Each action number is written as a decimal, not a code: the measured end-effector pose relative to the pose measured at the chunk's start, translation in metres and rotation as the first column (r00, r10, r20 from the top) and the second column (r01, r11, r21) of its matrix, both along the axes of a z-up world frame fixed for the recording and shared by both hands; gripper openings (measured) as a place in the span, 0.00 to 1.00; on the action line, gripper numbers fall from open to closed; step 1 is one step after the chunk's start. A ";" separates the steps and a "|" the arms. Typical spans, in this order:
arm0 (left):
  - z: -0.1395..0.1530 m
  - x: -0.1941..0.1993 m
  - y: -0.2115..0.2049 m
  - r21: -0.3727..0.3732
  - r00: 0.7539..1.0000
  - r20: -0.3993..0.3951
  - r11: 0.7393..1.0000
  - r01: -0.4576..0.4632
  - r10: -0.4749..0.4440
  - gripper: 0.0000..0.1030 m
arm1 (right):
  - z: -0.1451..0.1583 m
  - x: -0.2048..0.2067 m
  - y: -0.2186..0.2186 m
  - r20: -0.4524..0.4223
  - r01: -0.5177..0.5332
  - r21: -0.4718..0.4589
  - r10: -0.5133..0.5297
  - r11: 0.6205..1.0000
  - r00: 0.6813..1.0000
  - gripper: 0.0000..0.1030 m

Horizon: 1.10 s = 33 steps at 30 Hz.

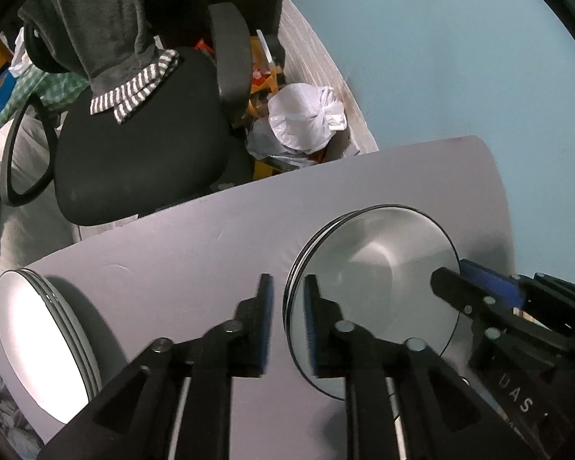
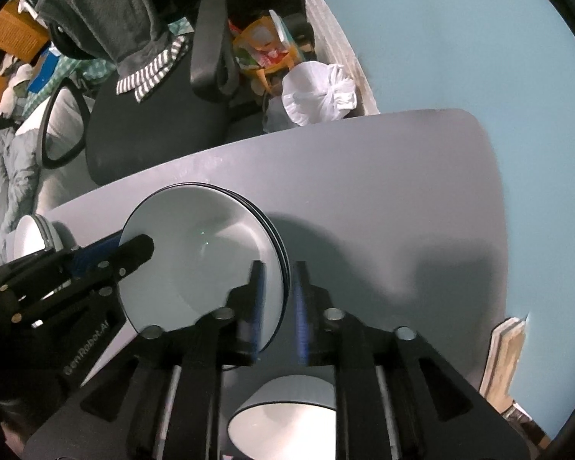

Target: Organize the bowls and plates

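1. Pale blue floor surrounds a grey bench. Beyond its far edge, toward 11 o'clock, stands a black office chair with a grey garment draped over it, and a knotted white plastic bag sits on the floor near 12 o'clock.

2. At the middle of the bench lies a stack of plates, grey with dark rims; several rims show one above the other at its left edge, so the pile seems already gathered.

3. The left claw points down at the stack's 9 o'clock edge. Its pads straddle the rim with a gap on either side, so it is released and grips nothing. Straddling the rim would suit either lifting the plate or having set it down.

4. The right claw stands at the 3 o'clock edge of the same stack, likewise astride the rim with its pads apart and clear of it: released. Two claws at opposite edges would keep a wide, flat plate level.

5. A second pile of white plates rests at the bench's left end, near 8 o'clock in the left wrist view, well apart from the grey stack.

6. A ribbed bowl, white inside, sits near 6 o'clock in the right wrist view, between the claw's arms; it is probably still to be sorted.
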<state>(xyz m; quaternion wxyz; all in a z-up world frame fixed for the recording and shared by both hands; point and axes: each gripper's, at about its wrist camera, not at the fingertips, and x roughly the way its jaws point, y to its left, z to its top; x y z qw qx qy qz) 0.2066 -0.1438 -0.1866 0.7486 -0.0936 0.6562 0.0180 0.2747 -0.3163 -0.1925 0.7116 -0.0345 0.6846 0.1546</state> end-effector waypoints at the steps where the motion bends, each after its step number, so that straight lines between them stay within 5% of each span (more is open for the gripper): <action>1: 0.002 -0.001 0.001 0.003 1.000 0.008 1.000 -0.001 0.001 0.29 | 0.001 -0.001 -0.001 0.005 0.005 -0.001 -0.005 1.000 1.000 0.28; 21: 0.048 -0.045 -0.004 -0.018 0.994 0.099 0.998 0.057 -0.055 0.37 | 0.040 -0.027 -0.019 0.108 0.075 0.004 -0.075 0.997 0.991 0.50; 24: 0.056 -0.053 -0.006 -0.016 0.991 0.118 0.997 0.072 -0.070 0.50 | 0.044 -0.037 -0.021 0.118 0.080 -0.001 -0.079 0.997 0.990 0.52; 33: 0.068 -0.082 -0.012 -0.030 0.984 0.142 0.993 0.116 -0.111 0.50 | 0.049 -0.071 -0.036 0.118 0.086 -0.031 -0.082 0.996 0.990 0.55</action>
